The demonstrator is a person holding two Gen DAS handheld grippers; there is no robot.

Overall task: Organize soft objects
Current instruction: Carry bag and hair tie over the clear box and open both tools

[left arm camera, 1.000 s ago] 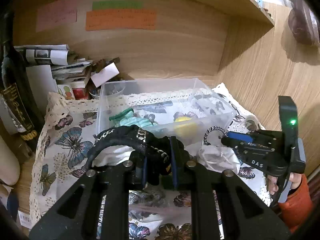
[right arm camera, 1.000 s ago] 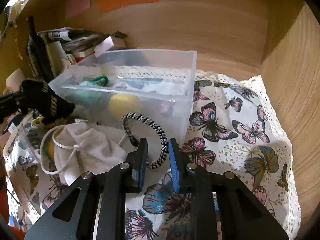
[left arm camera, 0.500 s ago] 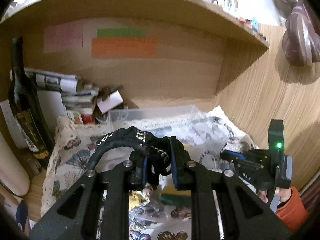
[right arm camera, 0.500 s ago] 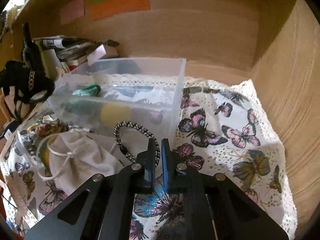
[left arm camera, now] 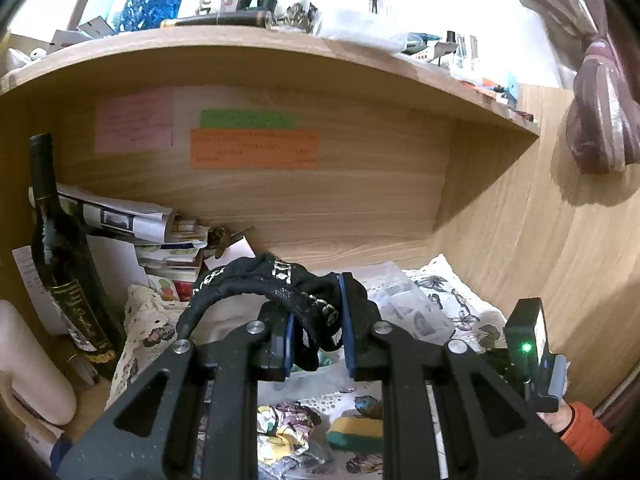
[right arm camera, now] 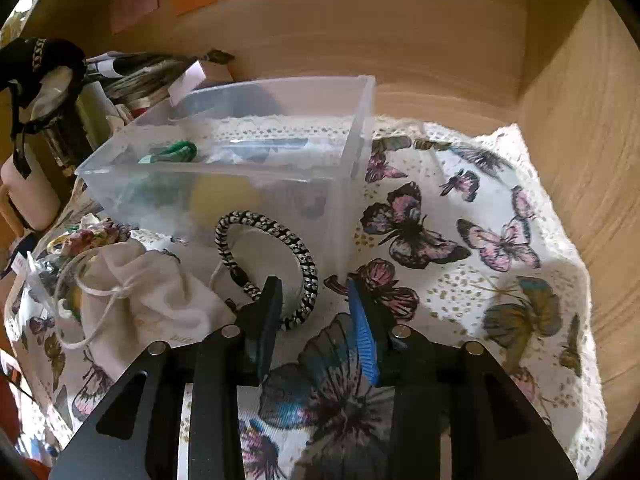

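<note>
Here's the left gripper (left arm camera: 316, 304), clamped narrow on a black fabric band (left arm camera: 256, 280). It's a soft, knitted-looking strap, edged with a row of small metallic chain links. The strap arches out to the left of the blue pads in a limp loop. The band is up in the air in front of the wooden back wall, above the tabletop. The right wrist view catches it too, high at the left edge.

Over to the right gripper (right arm camera: 312, 296), low over the butterfly-print cloth (right arm camera: 480, 248), and its jaws are opening. There's a clear gap between the ribbed blue pads. A round hair tie (right arm camera: 264, 224) lies flat on the cloth, a braided black-and-white cord. Its near arc sits in that gap, close against the left finger. Neither pad presses on it.

Just behind the hair tie stands the clear plastic bin (right arm camera: 352, 184), rectangular with frosted, smooth walls. A pale yellow ball (right arm camera: 220, 196) shows blurred through the front wall. A green ribbed fabric piece (right arm camera: 176, 152) lies further back inside.

To the left of the hair tie slumps a crumpled off-white drawstring pouch (right arm camera: 152, 300), matte cloth with a thin white cord looped around it. The cloth underneath is thin and lace-edged.

In the left wrist view, a yellow-and-green sponge (left arm camera: 354, 432) lies on the cloth below the jaws, beside a wad of floral fabric (left arm camera: 284, 432). A tall dark glass bottle (left arm camera: 60, 280) stands at the left, next to stacked papers.
</note>
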